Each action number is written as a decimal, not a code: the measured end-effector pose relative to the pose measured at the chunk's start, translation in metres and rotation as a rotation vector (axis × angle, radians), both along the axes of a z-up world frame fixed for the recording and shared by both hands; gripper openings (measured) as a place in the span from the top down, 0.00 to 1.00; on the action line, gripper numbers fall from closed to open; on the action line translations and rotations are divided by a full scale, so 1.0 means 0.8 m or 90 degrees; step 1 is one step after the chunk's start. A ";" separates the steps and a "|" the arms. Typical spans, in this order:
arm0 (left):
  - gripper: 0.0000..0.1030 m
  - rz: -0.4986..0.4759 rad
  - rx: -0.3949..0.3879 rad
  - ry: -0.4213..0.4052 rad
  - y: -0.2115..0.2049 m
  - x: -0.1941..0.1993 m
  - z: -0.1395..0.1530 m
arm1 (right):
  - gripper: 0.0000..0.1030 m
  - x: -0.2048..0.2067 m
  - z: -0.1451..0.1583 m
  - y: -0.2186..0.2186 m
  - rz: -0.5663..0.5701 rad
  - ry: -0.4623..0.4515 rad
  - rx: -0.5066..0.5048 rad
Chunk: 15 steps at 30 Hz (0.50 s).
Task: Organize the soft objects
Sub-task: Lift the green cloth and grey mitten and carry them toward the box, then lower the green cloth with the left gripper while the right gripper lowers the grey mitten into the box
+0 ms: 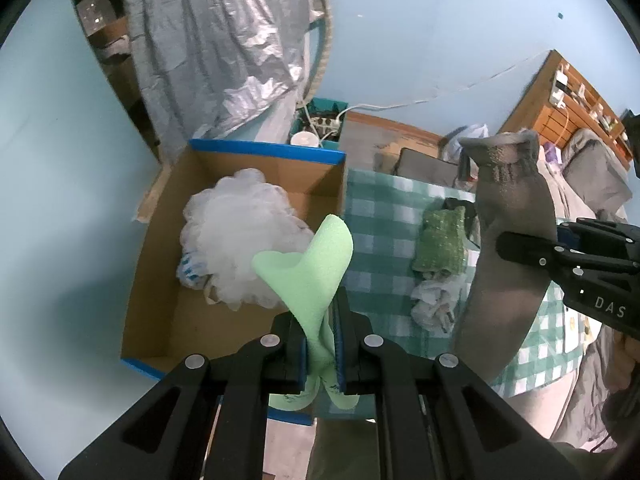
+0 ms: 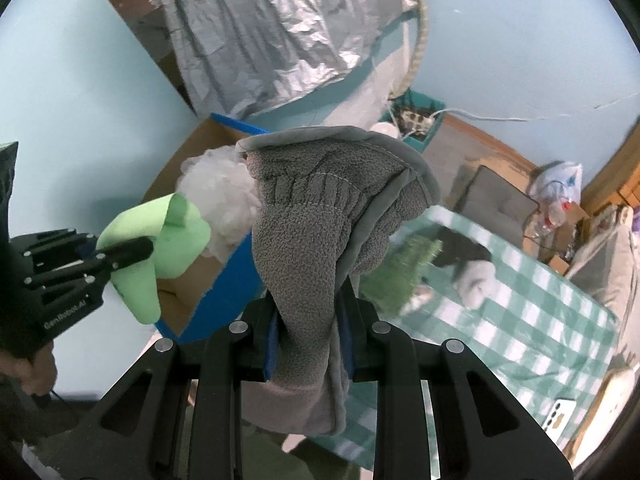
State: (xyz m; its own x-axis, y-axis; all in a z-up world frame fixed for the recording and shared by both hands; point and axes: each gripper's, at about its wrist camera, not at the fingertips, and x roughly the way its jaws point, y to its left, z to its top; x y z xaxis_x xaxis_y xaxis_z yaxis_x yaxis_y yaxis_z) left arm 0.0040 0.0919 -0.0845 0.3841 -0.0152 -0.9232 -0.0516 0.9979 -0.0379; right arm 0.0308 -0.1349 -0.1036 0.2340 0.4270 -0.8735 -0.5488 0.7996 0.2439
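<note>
While both of my grippers are busy, the job looks about half done to me. My left gripper (image 1: 320,344) has its jaws pressed tight on a thin green foam sheet (image 1: 316,268), which curls up in the air near the edge of the cardboard box (image 1: 160,264). My right gripper (image 2: 310,344) has its jaws pinching a fuzzy grey mitt (image 2: 308,240), and the mitt stands up floppy between them, held above the desk (image 2: 520,320) with its green checked cloth.

Done so far, as I see it: a white puffy bath sponge (image 1: 236,236) already sits inside the box, with something white and blue tucked under it.

Left to do, I think: the foam sheet and the grey mitt both need to go into the box. After that, a green scrubby cloth (image 1: 442,240) and a crumpled white thing (image 1: 434,304) lie on the checked cloth and wait their turn. In the right wrist view I also see a black and white soft thing (image 2: 472,268) farther back on the desk. I cannot tell what it is.
</note>
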 end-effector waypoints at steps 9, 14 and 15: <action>0.90 0.034 0.007 -0.006 0.047 0.000 -0.001 | 0.78 0.009 0.009 0.066 0.043 -0.007 0.009; 0.90 0.048 0.013 -0.006 0.073 0.004 -0.003 | 0.78 0.013 0.009 0.100 0.061 -0.008 0.014; 0.90 0.051 0.013 -0.004 0.079 0.006 -0.005 | 0.78 0.015 0.008 0.108 0.064 -0.006 0.015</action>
State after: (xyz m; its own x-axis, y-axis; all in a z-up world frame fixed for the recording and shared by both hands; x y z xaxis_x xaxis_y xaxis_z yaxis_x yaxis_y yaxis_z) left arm 0.0086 0.1552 -0.0886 0.3886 0.0349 -0.9208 -0.1308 0.9912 -0.0176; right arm 0.0425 -0.0487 -0.0974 0.1970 0.4694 -0.8608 -0.6281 0.7345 0.2568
